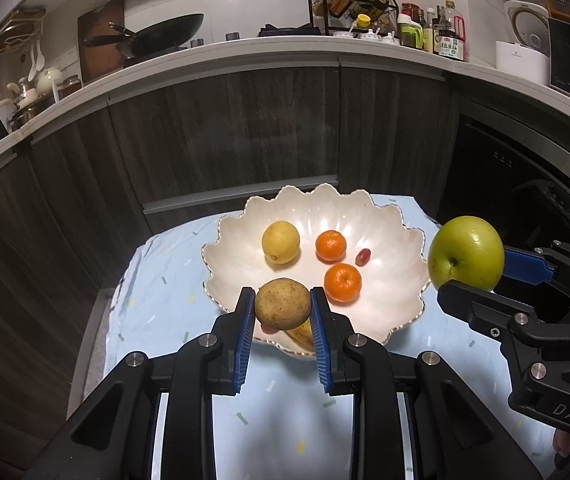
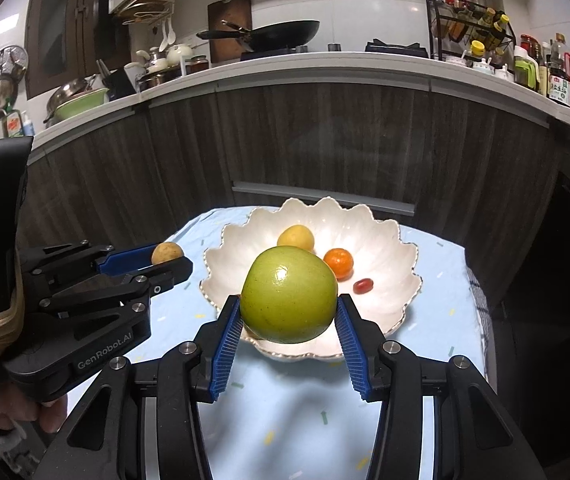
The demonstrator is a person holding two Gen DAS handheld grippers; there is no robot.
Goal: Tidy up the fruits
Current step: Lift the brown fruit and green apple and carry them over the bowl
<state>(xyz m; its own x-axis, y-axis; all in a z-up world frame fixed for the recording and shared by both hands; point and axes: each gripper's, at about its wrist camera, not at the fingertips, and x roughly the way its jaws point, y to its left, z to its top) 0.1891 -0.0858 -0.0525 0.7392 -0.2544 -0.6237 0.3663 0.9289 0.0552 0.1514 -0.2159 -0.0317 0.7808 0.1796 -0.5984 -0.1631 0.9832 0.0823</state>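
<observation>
Crosswise, left fingers (image 1: 283,308) pinch brown fruit (image 1: 283,303); right fingers (image 2: 289,312) clasp apple (image 2: 289,294), stem-dimple sideways

Green apple (image 2: 288,294), white bowl (image 1: 389,216), pale blue cloth (image 1: 165,300)

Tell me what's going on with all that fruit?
A person is sorting fruit with two hand-held tongs. The left tongs grip a small brown fruit, and the right tongs grip a green apple, both held above the white scalloped bowl. In the bowl lie a lemon, two oranges and a small red fruit.
</observation>
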